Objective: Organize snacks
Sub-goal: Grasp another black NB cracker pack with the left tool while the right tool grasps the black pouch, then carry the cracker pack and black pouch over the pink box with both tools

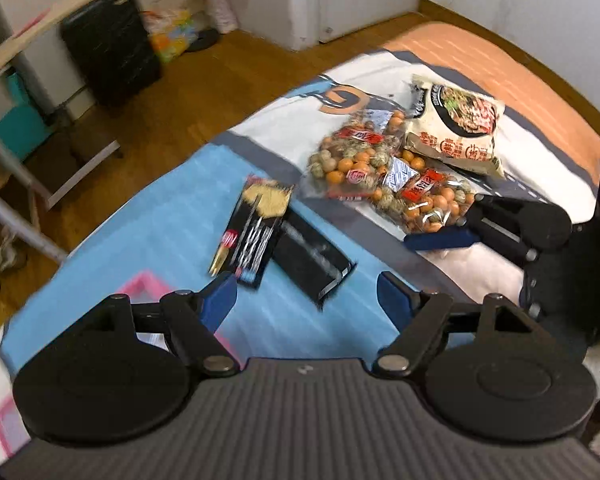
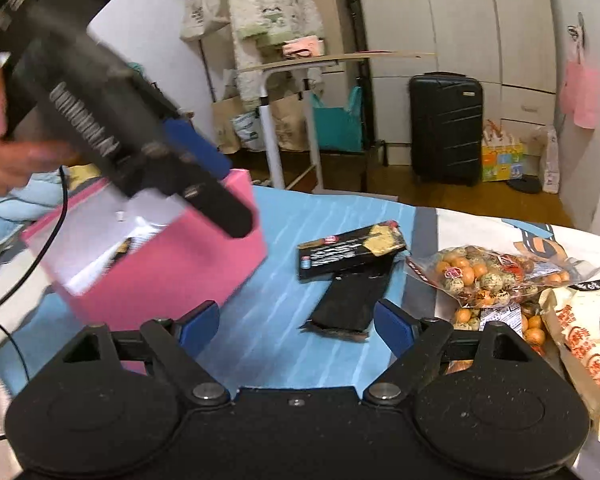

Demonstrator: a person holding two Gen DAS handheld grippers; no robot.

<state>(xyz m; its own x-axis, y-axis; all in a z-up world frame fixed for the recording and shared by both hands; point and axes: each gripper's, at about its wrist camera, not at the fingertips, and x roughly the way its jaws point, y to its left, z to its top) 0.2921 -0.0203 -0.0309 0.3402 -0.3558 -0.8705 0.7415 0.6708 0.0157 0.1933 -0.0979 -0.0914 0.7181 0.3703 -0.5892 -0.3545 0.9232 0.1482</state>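
Note:
Snacks lie on the bed. Two black packets [image 1: 260,224] [image 1: 312,262] overlap on the blue sheet; they also show in the right wrist view [image 2: 350,254] [image 2: 350,300]. Two clear bags of orange and speckled balls [image 1: 356,156] [image 1: 420,196] and a white noodle packet [image 1: 456,124] lie further right. A pink box [image 2: 168,264] stands at the left. My left gripper [image 1: 306,300] is open and empty above the black packets. My right gripper [image 2: 296,322] is open and empty, near the lower black packet.
A black suitcase [image 2: 446,128], a small white-legged table [image 2: 300,120] and bags stand on the wooden floor beyond the bed. The left gripper's body [image 2: 112,120], held by a hand, hangs over the pink box. An orange blanket [image 1: 500,68] covers the bed's far end.

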